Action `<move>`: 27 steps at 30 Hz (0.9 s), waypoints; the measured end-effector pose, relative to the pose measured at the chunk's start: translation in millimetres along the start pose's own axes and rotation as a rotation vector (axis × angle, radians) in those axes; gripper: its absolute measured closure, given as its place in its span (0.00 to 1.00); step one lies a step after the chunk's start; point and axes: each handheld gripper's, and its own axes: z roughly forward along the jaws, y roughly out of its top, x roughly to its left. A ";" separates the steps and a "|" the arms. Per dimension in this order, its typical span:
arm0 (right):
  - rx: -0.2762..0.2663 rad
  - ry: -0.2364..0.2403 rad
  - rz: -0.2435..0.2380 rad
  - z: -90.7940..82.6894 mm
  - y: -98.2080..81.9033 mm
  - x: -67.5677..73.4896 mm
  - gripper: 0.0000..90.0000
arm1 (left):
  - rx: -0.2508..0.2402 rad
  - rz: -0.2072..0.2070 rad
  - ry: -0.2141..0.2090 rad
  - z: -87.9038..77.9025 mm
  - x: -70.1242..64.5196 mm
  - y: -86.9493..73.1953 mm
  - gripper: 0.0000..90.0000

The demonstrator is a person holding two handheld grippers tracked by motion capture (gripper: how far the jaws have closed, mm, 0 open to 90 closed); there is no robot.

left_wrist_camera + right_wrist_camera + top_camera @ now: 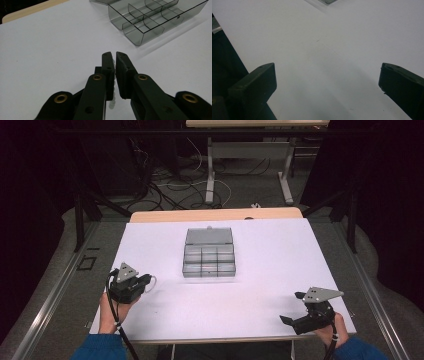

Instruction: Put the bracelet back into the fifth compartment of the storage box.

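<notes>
Resting at the near corners of the white counter (pixel 280 255), both tongs are kept clear of the compartment box (pixel 209 260), which lies open at the middle so its cells can be reached. The left tongs (pixel 115 56) are pinched shut on nothing; the right tongs (pixel 325 82) are spread wide, empty.

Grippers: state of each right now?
Left gripper: shut on a small clear ridged thing; what it is cannot be told.
Right gripper: open, holding nothing.
</notes>
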 end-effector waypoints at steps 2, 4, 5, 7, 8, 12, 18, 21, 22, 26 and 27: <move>0.001 0.000 0.000 -0.1 0.0 0.0 0.01 | -0.009 -0.004 -0.001 -0.4 -1.1 1.0 0.95; 0.001 0.000 0.002 0.1 0.0 0.1 0.01 | -0.007 0.003 -0.002 -1.4 -1.4 2.2 0.95; 0.002 -0.004 0.009 0.4 0.0 0.7 0.01 | -0.008 0.007 -0.002 -1.7 -1.5 2.6 0.95; 0.002 0.000 0.006 0.5 0.0 0.4 0.01 | -0.012 0.004 -0.001 -1.8 -2.5 3.7 0.95; 0.002 -0.002 0.007 0.3 0.0 0.6 0.01 | -0.012 0.010 -0.004 -2.1 -2.5 4.3 0.95; 0.001 -0.001 0.006 0.4 0.0 0.5 0.01 | -0.017 0.012 -0.003 -3.7 -2.6 6.7 0.95; 0.014 0.004 -0.001 0.2 0.5 -0.1 0.01 | -0.026 0.011 -0.006 -5.8 -3.7 10.4 0.95; 0.012 0.003 -0.002 0.6 0.5 -0.2 0.01 | -0.029 0.011 -0.008 -6.7 -4.6 12.8 0.95; 0.012 0.003 -0.002 0.6 0.5 -0.2 0.01 | -0.029 0.018 -0.014 -7.4 -4.3 13.8 0.95; 0.017 0.003 0.002 1.0 0.1 -0.4 0.01 | -0.037 0.021 -0.020 -9.1 -6.8 17.7 0.95; 0.017 0.004 0.003 0.9 0.1 -0.3 0.01 | -0.037 0.023 -0.023 -9.3 -7.6 18.6 0.95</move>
